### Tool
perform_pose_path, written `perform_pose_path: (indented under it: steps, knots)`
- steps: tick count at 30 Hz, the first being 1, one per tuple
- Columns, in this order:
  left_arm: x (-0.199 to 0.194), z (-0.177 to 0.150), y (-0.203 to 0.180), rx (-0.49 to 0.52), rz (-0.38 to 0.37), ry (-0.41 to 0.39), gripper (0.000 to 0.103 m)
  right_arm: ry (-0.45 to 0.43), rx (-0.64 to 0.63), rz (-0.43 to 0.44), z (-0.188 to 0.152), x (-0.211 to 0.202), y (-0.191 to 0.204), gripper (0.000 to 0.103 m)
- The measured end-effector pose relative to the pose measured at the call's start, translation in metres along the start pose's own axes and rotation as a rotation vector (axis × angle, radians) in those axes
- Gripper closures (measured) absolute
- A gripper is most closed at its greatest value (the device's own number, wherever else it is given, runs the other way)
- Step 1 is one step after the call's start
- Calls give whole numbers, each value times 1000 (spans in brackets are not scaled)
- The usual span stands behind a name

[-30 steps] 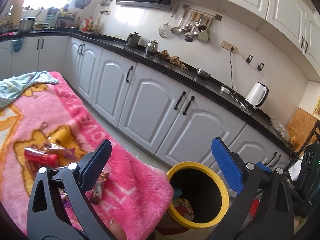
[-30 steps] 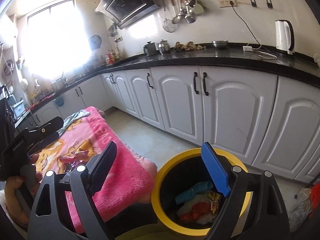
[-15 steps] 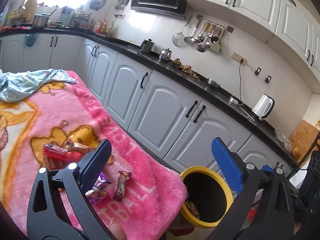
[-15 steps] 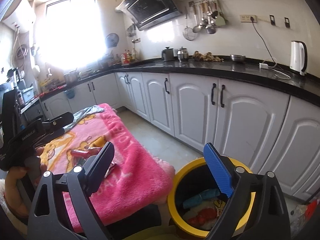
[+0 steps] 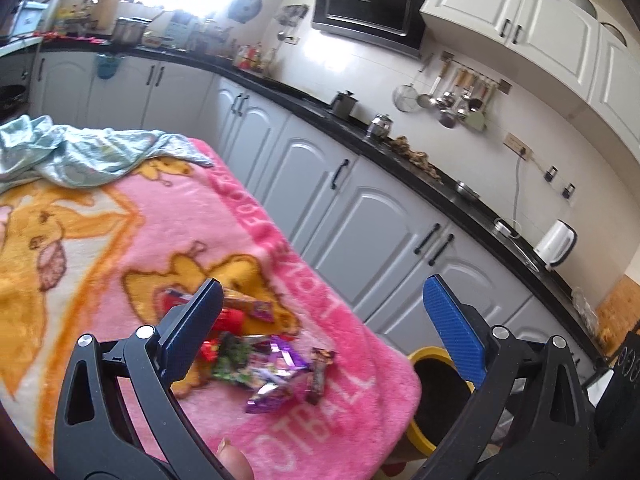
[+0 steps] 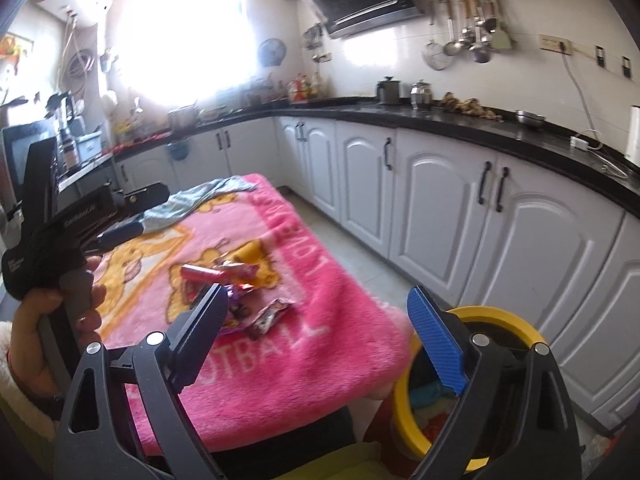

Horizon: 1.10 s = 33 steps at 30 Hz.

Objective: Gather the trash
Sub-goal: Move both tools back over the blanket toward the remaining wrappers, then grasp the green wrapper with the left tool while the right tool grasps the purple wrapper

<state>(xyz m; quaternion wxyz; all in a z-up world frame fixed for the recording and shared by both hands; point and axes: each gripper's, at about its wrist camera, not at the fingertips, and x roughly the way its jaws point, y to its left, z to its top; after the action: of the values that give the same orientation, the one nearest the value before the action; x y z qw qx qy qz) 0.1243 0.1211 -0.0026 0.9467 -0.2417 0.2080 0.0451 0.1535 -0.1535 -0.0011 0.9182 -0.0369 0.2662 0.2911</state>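
Wrappers (image 5: 264, 364) between open left fingers (image 5: 196, 324)

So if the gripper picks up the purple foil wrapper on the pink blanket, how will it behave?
The purple foil wrapper looks crumpled and thin, so it is probably very light and floppy. Its shiny surface may slip. The fluffy pink blanket may give under a push.

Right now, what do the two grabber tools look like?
Both tools, left and right, have black plastic frames with triangular cut-outs and silver rivets. Each has one dark navy finger pad and one bright blue ribbed pad.
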Motion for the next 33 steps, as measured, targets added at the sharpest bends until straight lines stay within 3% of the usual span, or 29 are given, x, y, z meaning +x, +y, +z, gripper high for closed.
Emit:
perform_pose_path:
  steps: [9, 17, 25, 28, 33]
  knots:
    - [-1, -1, 42, -55, 69, 24, 11, 92, -27, 76, -7, 42, 35, 15]
    - [13, -16, 80, -131, 91, 129, 12, 158, -2, 136, -8, 83, 47, 16]
    - [35, -41, 103, -202, 51, 260, 43, 292, 70, 223, -13, 134, 53, 38]
    - [43, -50, 107, -222, 28, 300, 49, 321, 102, 246, -12, 149, 54, 46]
    - [55, -61, 110, -271, -22, 352, 50, 357, 151, 290, -9, 171, 54, 61]
